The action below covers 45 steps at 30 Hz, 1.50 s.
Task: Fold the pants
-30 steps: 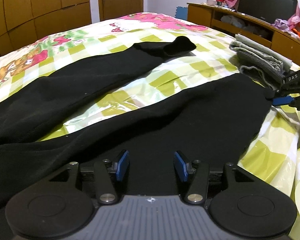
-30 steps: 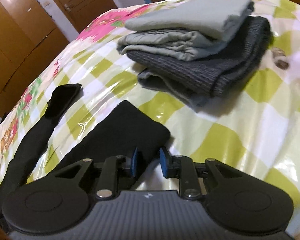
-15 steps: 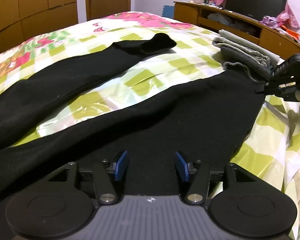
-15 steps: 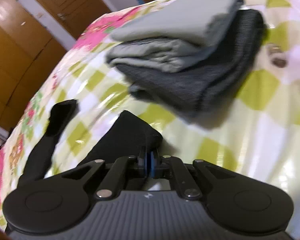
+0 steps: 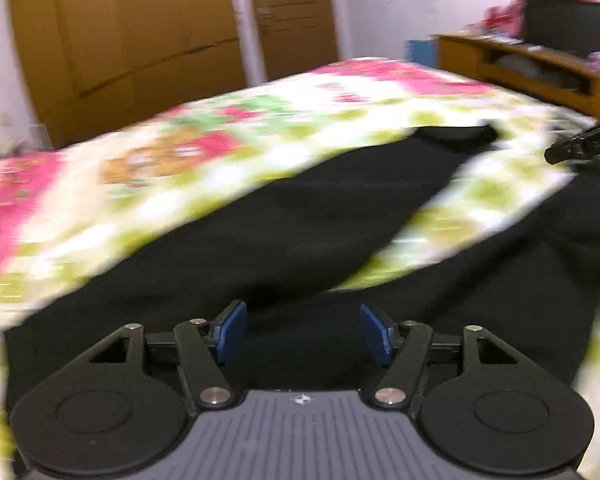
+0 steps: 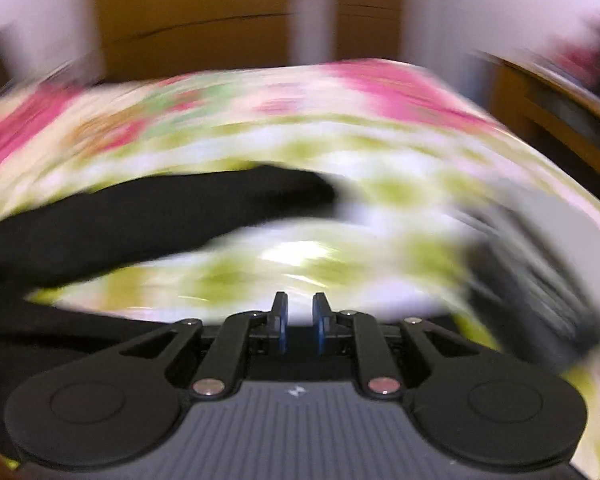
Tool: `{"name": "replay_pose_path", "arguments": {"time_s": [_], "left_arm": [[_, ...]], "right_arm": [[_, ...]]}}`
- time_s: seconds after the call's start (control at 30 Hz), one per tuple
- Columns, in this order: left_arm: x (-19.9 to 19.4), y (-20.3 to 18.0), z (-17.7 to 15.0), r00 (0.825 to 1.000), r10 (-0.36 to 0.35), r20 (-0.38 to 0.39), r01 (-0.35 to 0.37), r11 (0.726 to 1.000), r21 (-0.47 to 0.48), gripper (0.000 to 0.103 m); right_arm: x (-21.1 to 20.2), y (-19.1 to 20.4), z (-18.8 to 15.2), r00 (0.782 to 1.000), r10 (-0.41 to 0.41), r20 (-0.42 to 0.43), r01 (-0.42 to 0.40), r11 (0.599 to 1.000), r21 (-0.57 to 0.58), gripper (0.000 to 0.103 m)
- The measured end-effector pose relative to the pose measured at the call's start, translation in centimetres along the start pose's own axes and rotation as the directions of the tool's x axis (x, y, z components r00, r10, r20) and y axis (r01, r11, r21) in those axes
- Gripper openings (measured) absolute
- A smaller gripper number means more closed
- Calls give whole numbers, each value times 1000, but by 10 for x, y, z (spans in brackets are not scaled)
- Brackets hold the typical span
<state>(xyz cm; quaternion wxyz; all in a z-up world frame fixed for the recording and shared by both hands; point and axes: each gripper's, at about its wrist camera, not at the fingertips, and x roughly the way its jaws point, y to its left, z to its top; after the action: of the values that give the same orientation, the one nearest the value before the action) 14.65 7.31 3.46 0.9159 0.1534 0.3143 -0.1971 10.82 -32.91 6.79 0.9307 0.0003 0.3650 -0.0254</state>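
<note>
Below left claw (image 5: 302, 334), black pants (image 5: 300, 224), bedspread (image 5: 204, 152)

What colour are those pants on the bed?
Black pants, plain as far as the blur shows; clearest in the left wrist view.

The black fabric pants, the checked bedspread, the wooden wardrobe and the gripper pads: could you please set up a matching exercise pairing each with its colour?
Things:
1. soft black fabric pants
2. glossy checked bedspread with a floral end
3. tall wooden wardrobe
4. flat pads of the left gripper

Colours:
A. blue
B. brown
C. black
D. green, white and pink

Pairs: 1-C, 2-D, 3-B, 4-A
</note>
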Motion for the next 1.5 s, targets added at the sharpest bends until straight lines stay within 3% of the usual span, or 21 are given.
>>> {"name": "replay_pose_path", "arguments": {"time_s": [0.1,0.23,0.27,0.43,0.57,0.63,0.7,0.77,0.83,0.9,0.97,1.07,1.17,1.27,1.4,1.5], "left_arm": [[12,73,-1,993,112,-40,-112,994,-4,77],[42,165,-3,972,196,-132,-204,978,-43,81],[51,187,-3,964,213,-159,-224,973,-57,81],[83,246,-7,947,214,-241,-244,964,-105,81],[93,261,-8,951,161,-265,-200,971,-128,86],[100,262,-11,938,182,-296,-217,972,-93,86],[107,263,-12,926,193,-325,-225,972,-63,87],[116,267,-14,918,163,-361,-201,977,-70,86],[123,266,-17,903,159,-400,-201,977,-65,80],[124,263,-17,900,172,-400,-215,974,-65,44],[124,261,-16,884,236,-404,-273,961,-36,27],[116,258,-14,887,260,-380,-293,956,-28,22],[103,248,-11,893,281,-351,-303,953,-9,20],[79,243,-4,910,285,-300,-307,951,-25,20],[19,226,1,943,273,-189,-292,953,-79,20],[-36,203,-14,958,263,-112,-276,953,-124,20]], "right_arm": [[57,74,47,984,170,-45,-176,959,-222,21],[143,167,109,944,293,-152,-329,828,-453,30],[161,184,119,933,308,-183,-359,793,-493,37],[223,247,152,912,322,-256,-408,638,-653,45],[242,265,159,899,310,-310,-437,570,-695,47],[250,272,156,891,290,-349,-453,540,-709,49],[255,282,154,904,266,-335,-427,514,-744,50],[260,284,156,902,267,-339,-431,510,-744,50],[267,287,155,882,256,-396,-471,505,-723,45],[269,289,151,878,252,-406,-477,506,-718,33],[266,286,147,864,278,-420,-503,518,-692,15],[257,285,140,876,270,-399,-482,519,-706,4],[241,279,143,880,293,-373,-475,543,-693,3],[212,271,152,886,333,-322,-462,564,-685,3],[153,249,162,882,396,-254,-458,596,-660,3],[95,227,155,867,449,-215,-473,607,-639,3]]}}
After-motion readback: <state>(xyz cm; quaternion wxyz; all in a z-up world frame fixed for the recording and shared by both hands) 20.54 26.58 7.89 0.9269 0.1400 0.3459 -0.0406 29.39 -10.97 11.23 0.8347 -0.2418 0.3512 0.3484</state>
